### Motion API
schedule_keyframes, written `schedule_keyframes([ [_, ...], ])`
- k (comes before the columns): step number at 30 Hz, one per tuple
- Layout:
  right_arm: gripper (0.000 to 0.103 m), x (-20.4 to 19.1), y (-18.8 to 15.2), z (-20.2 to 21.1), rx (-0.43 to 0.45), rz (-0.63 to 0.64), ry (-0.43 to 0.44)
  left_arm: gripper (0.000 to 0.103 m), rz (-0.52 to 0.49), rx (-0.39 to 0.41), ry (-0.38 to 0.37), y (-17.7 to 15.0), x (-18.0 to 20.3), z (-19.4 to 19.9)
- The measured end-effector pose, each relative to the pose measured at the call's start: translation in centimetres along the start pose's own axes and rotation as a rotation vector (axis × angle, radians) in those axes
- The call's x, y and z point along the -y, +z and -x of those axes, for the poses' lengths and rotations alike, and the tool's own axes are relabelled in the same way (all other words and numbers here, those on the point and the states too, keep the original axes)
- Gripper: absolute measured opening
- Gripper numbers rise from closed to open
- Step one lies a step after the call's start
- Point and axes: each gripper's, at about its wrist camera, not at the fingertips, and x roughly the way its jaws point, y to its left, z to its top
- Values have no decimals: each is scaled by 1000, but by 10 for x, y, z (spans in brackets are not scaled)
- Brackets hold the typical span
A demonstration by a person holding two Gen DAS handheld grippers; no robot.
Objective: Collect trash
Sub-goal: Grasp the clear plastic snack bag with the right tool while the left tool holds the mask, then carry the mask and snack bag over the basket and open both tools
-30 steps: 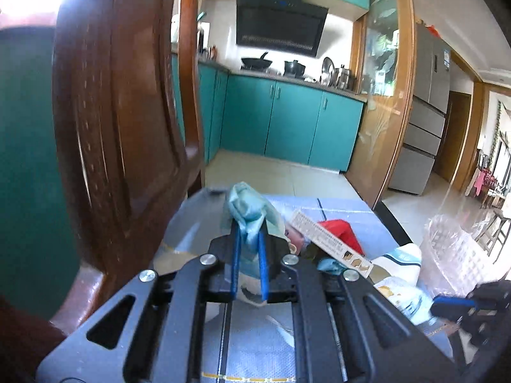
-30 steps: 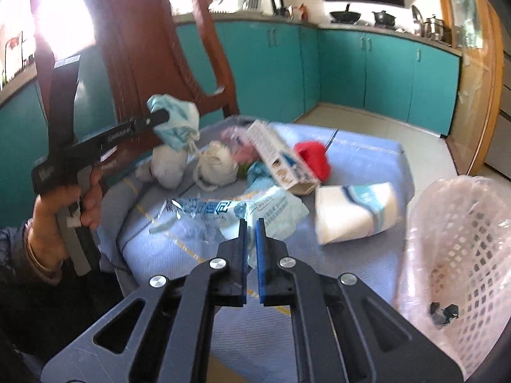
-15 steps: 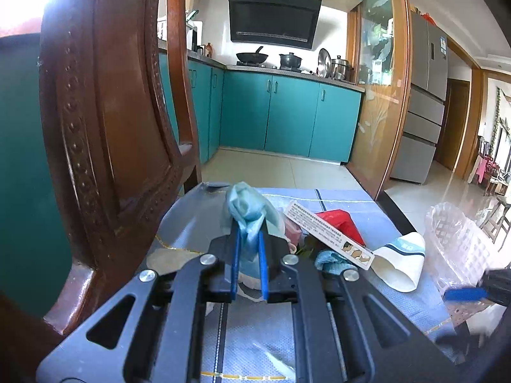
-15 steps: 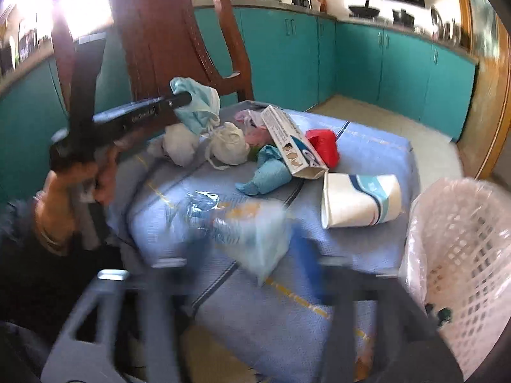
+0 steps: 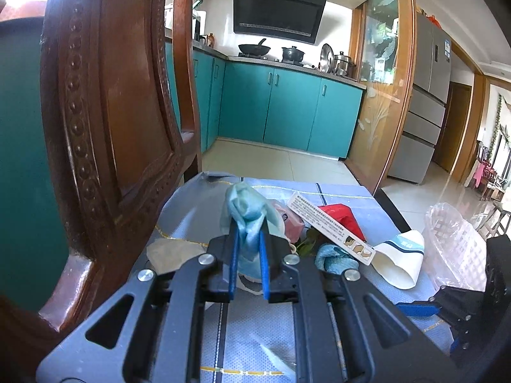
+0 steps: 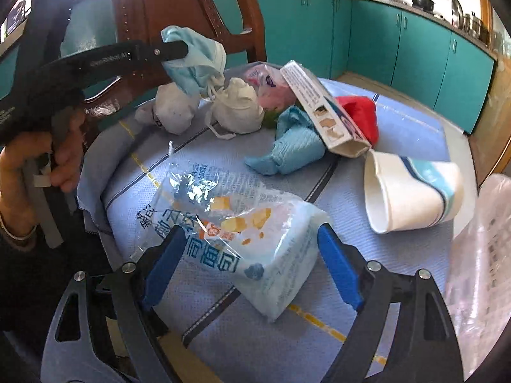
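My left gripper (image 5: 248,239) is shut on a crumpled light-blue face mask (image 5: 247,212) and holds it above the table; it also shows in the right wrist view (image 6: 194,60). My right gripper (image 6: 252,239) is open, its jaws on either side of a clear plastic bread bag (image 6: 242,233) lying on the blue tablecloth (image 6: 399,255). Behind lie two white wads (image 6: 236,108), a pink wrapper (image 6: 271,86), a blue cloth (image 6: 287,146), a long carton (image 6: 322,108), a red wrapper (image 6: 361,115) and a paper cup (image 6: 412,194).
A white mesh bin lined with clear plastic (image 5: 456,255) stands at the table's right edge, also in the right wrist view (image 6: 482,261). A carved wooden chair back (image 5: 105,121) rises close on the left. Teal kitchen cabinets (image 5: 287,108) are behind.
My right gripper has opened and moved down and forward over the bread bag. My left gripper still holds the face mask, a little lifted and nearly still.
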Motion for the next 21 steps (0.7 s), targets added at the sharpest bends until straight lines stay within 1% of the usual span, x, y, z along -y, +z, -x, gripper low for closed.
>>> schedule_keyframes([
  [2,59,0,-1,-1,3,4,5,12,-1,4,-4,0,1,2],
  [3,54,0,-2,0,1,-1,19,12,-2,7,-5,0,2,2],
  [4,37,1,-3,-1,-6,-10,43,12,-5,12,-6,1,2,3],
  [5,33,1,-4,-2,-19,-24,65,12,-9,19,-4,1,2,5],
  [6,32,0,-5,-2,-17,-20,53,12,-13,25,-1,1,3,6],
  [7,27,-4,-7,-1,-14,-5,40,12,-17,29,0,2,4,7],
  [8,19,-6,-7,-1,-15,7,30,12,-21,37,3,2,5,9],
  [9,17,-7,-8,-1,-15,14,22,12,-24,43,5,2,6,10],
  [11,11,-7,-8,4,-1,8,23,12,-26,51,9,4,8,13],
  [15,9,-5,-5,22,54,7,-2,12,-8,74,-1,12,9,28],
  [18,9,0,-2,47,129,-13,4,12,-18,117,-2,18,15,44],
  [21,9,8,-3,80,222,-33,3,12,-51,159,9,20,27,58],
])
